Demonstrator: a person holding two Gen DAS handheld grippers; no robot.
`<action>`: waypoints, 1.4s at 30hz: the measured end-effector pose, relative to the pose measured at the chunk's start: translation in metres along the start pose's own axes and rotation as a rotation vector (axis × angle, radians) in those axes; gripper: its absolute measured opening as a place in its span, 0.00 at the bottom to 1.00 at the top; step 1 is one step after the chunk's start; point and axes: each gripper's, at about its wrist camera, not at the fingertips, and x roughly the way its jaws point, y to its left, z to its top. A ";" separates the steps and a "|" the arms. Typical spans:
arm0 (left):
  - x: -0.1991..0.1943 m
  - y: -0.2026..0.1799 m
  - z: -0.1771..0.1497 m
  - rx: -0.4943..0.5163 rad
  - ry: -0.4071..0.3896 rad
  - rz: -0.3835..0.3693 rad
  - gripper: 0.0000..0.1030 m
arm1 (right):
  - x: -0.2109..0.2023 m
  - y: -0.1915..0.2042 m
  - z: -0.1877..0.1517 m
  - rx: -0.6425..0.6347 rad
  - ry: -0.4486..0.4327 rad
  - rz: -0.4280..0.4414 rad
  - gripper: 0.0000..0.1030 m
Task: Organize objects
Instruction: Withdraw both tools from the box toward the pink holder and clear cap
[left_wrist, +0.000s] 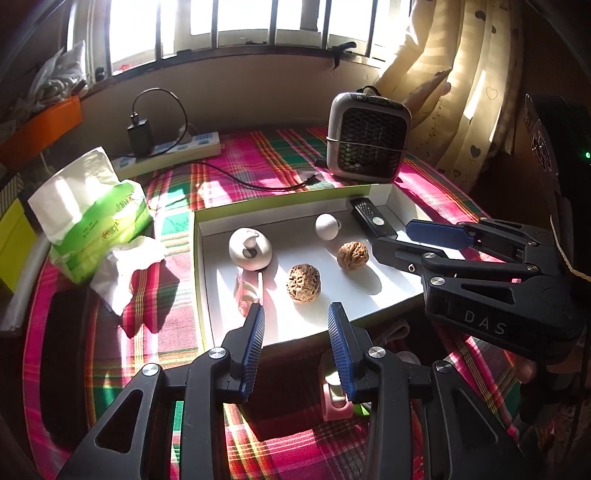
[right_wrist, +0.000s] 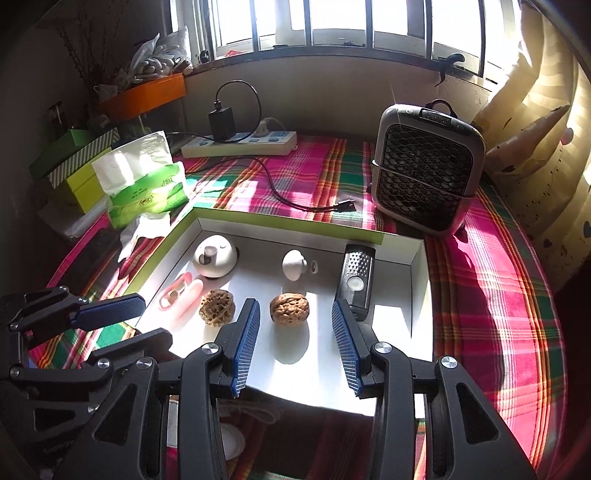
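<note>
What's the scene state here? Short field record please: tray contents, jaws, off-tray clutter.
surface: pink and green plaid cloth
container: shallow white cardboard tray with green rim
tray contents: two brown wrinkled walnuts; white domed round gadget; small white knob-shaped piece; black rectangular remote-like device; pink oblong plastic item
left gripper: jaws open, empty, at the tray's near edge
right gripper: jaws open, empty, either side of one walnut, not touching
off-tray: green tissue pack; white power strip; grey mesh-front desktop fan
</note>
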 end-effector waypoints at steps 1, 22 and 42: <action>-0.002 0.001 -0.001 -0.004 -0.002 -0.002 0.32 | -0.002 0.000 -0.002 0.000 -0.002 -0.001 0.41; -0.020 0.011 -0.039 -0.055 0.003 -0.049 0.35 | -0.029 0.003 -0.051 0.033 -0.012 -0.003 0.41; -0.007 0.003 -0.058 -0.042 0.063 -0.131 0.36 | -0.023 0.020 -0.076 -0.015 0.035 0.091 0.51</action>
